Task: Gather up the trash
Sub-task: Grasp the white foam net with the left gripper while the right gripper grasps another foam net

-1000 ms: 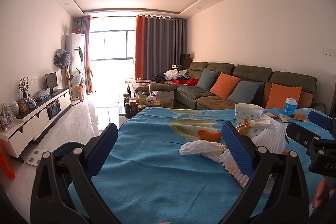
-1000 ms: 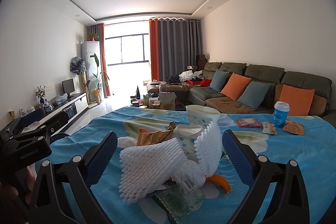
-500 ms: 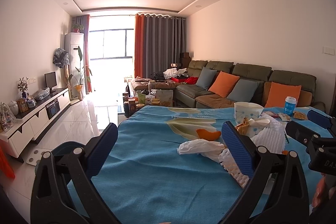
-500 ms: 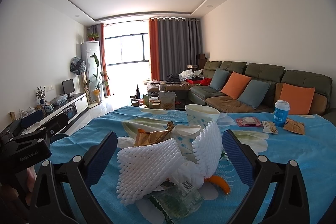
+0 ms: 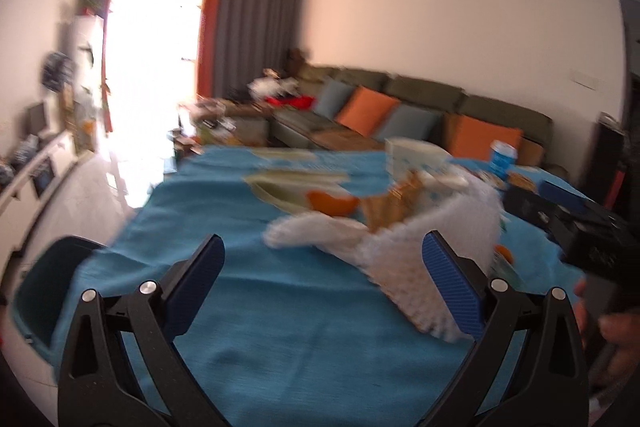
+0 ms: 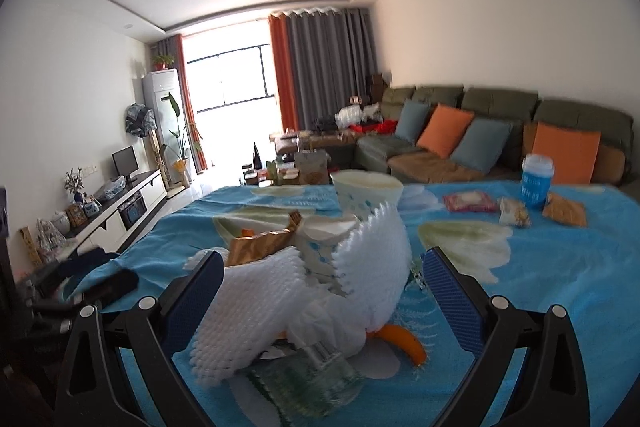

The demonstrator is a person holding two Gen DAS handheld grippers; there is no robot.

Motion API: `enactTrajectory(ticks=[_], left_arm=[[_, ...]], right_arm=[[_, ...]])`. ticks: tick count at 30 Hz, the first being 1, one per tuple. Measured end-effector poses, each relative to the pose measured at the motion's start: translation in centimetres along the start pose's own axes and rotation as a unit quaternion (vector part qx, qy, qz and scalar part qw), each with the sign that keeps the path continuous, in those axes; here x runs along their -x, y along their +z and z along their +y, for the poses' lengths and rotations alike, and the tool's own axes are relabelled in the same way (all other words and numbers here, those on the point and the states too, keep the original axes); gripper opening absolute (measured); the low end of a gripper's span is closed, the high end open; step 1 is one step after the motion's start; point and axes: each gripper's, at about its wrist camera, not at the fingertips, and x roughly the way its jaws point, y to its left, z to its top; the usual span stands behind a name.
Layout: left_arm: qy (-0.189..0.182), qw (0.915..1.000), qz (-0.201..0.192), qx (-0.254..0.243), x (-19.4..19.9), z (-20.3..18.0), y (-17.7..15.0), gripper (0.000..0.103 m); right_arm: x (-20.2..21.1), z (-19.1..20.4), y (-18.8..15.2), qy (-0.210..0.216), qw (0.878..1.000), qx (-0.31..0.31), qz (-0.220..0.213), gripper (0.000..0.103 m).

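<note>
Your left gripper (image 5: 322, 281) has swung right toward the trash, view now blurred, jaws wide apart and empty, your right gripper (image 6: 322, 293) spread wide around the white foam netting (image 6: 288, 291) on the blue tablecloth (image 6: 540, 267), gripping nothing

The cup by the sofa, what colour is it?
Blue, with a white lid; the cup shows best in the right wrist view.

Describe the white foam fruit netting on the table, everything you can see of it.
The white foam netting is soft mesh sleeve with jagged, toothed edges, crumpled into two upright flaps. It lies on the blue tablecloth amid a trash pile, leaning on a brown wrapper and over a clear plastic bag, between the right gripper and its open jaws.
</note>
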Motion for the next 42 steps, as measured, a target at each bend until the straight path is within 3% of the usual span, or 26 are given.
enactTrajectory(ticks=[5,11,13,15,16,18,21,22,23,24,26,30,32,36,40,41,42], left_arm=[[-0.074,0.9960,0.046,-0.018,-2.4,-1.7,-0.9,0.097],[-0.113,0.9869,0.063,-0.095,-3.8,-5.8,-2.7,0.097],[-0.119,0.9848,0.071,-0.105,-4.2,-6.6,-2.9,0.090],[-0.126,0.9828,0.086,-0.104,-5.1,-7.0,-3.1,0.076],[-0.126,0.9824,0.092,-0.103,-5.2,-7.0,-3.0,0.071],[-0.127,0.9817,0.104,-0.097,-6.1,-7.0,-3.2,0.052],[-0.125,0.9829,0.107,-0.082,-6.1,-6.6,-3.2,0.047],[-0.128,0.9836,0.103,-0.075,-6.0,-6.3,-3.1,0.047],[-0.134,0.9839,0.096,-0.068,-5.5,-5.8,-2.8,0.054],[-0.142,0.9844,0.085,-0.059,-5.0,-5.4,-2.5,0.068],[-0.161,0.9833,0.071,-0.047,-4.3,-4.8,-2.0,0.077],[-0.188,0.9787,0.082,-0.016,-4.7,-3.6,-1.2,0.072],[-0.170,0.9813,0.089,-0.017,-5.1,-3.4,-1.3,0.070],[-0.147,0.9832,0.108,-0.007,-6.3,-3.1,-1.3,0.078],[-0.162,0.9784,0.129,-0.002,-7.8,-2.9,-1.6,0.078],[-0.169,0.9753,0.142,0.002,-8.3,-2.9,-1.8,0.076],[-0.177,0.9724,0.152,0.007,-8.7,-2.8,-2.2,0.064]], right_arm=[[-2.2,-1.5,0.1,0.011,0.999,-0.021,0.042,0.085],[-4.2,-2.4,-0.2,0.017,0.996,-0.036,0.078,0.064],[-4.4,-2.5,-0.2,0.020,0.995,-0.040,0.084,0.049],[-4.5,-2.8,-0.1,0.020,0.995,-0.042,0.088,0.039],[-4.5,-2.9,-0.1,0.022,0.995,-0.044,0.090,0.034],[-4.4,-3.1,-0.2,0.021,0.995,-0.046,0.089,0.032],[-4.1,-3.4,0.0,0.022,0.995,-0.046,0.087,0.018],[-4.0,-3.5,0.1,0.022,0.995,-0.046,0.087,0.016],[-3.9,-3.5,0.1,0.023,0.995,-0.045,0.085,0.016],[-3.8,-3.5,0.2,0.025,0.995,-0.045,0.085,0.016],[-3.5,-3.4,0.3,0.028,0.995,-0.044,0.083,0.015],[-3.3,-3.3,0.4,0.035,0.995,-0.039,0.079,0.015],[-3.2,-3.2,0.4,0.037,0.995,-0.039,0.079,0.015],[-2.7,-3.4,0.5,0.040,0.996,-0.040,0.074,0.015],[-2.5,-3.5,0.4,0.040,0.996,-0.041,0.073,0.015],[-2.4,-3.5,0.5,0.040,0.996,-0.043,0.073,0.015],[-2.4,-3.5,0.5,0.041,0.996,-0.043,0.073,0.015]])
